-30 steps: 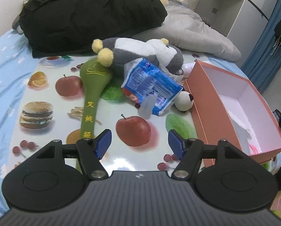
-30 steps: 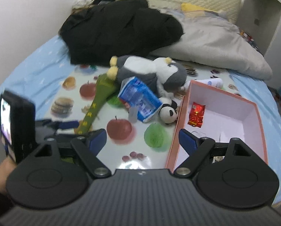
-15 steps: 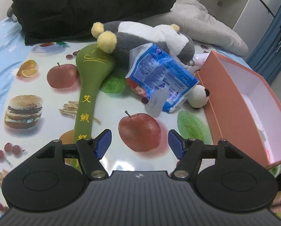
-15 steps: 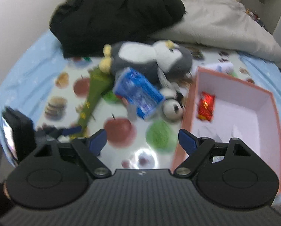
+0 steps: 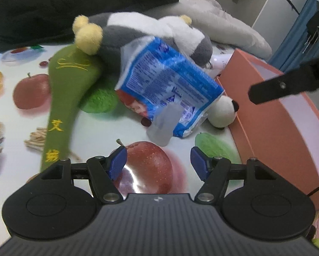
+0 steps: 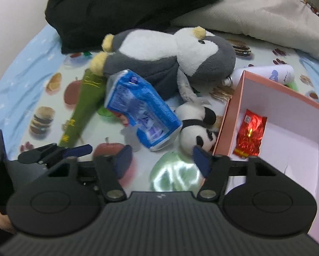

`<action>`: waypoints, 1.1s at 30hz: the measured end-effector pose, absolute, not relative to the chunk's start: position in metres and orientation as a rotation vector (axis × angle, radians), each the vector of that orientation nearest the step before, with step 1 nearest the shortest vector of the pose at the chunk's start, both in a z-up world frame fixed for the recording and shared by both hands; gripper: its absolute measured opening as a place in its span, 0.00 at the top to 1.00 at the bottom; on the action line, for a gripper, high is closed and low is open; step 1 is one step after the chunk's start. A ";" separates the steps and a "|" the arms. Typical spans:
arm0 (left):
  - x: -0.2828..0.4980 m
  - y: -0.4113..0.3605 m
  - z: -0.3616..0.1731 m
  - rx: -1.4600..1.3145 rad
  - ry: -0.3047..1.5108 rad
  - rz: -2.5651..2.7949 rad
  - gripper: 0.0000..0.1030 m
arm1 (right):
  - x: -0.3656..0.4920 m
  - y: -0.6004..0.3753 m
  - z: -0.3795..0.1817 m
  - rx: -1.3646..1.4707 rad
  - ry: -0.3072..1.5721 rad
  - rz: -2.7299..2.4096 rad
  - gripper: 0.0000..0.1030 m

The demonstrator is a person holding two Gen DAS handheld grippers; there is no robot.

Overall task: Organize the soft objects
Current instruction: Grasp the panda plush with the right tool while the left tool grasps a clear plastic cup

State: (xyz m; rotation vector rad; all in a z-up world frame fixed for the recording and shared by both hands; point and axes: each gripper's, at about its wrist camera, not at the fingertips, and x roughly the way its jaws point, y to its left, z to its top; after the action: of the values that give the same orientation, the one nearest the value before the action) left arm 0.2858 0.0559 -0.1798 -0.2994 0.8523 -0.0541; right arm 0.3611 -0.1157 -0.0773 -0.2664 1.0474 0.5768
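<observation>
Ahead of the left tool [image 5: 157, 163], on the fruit-printed mat [image 5: 14, 115] spread over the bed, the soft things lie in a loose heap; the left tool's blue pads stand apart with nothing between them, hovering over a printed red apple. Up and to the left of that tool lies a long green plush paddle [image 5: 67, 89] with yellow embroidered characters, its broad end tucked under the yellow feet of a grey-and-white plush penguin [image 5: 155, 32], which lies on its side farther back; straight ahead of the tool a blue plastic pack [image 5: 170, 85] leans against the penguin, one corner down on the mat; just to the right of the pack sits a small plush panda [image 5: 223, 113], close against the outer wall of a salmon-pink box [image 5: 266, 117]. The right tool [image 6: 160, 159] hangs nearer the box; its jaws are closing, with only bare mat showing in the gap; the panda lies just beyond its right pad, the blue pack ahead and slightly left. Right of this tool the open box shows a pale interior holding a red foil packet [image 6: 250, 134]; behind the box's far corner a white bottle [image 6: 266, 73] lies on its side. Beyond everything a black garment [image 6: 127, 6] and a grey pillow [image 6: 266, 10] fill the back of the bed.
</observation>
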 end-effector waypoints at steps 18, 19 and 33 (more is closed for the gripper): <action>0.333 0.043 -0.210 -0.234 0.815 -0.055 0.48 | 0.414 -0.089 -0.133 -0.575 1.091 0.626 0.51; 0.335 0.042 -0.212 -0.235 0.818 -0.056 0.51 | 0.415 -0.087 -0.134 -0.595 1.087 0.624 0.49; 0.327 0.044 -0.209 -0.269 0.804 -0.049 0.72 | 0.401 -0.074 -0.154 -0.905 1.005 0.618 0.51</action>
State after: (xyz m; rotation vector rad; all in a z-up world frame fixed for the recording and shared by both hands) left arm 0.3270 0.0436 -0.2087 -0.2687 0.8041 -0.0488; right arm 0.4006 -0.0737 -0.1542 -0.9046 1.0048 0.6179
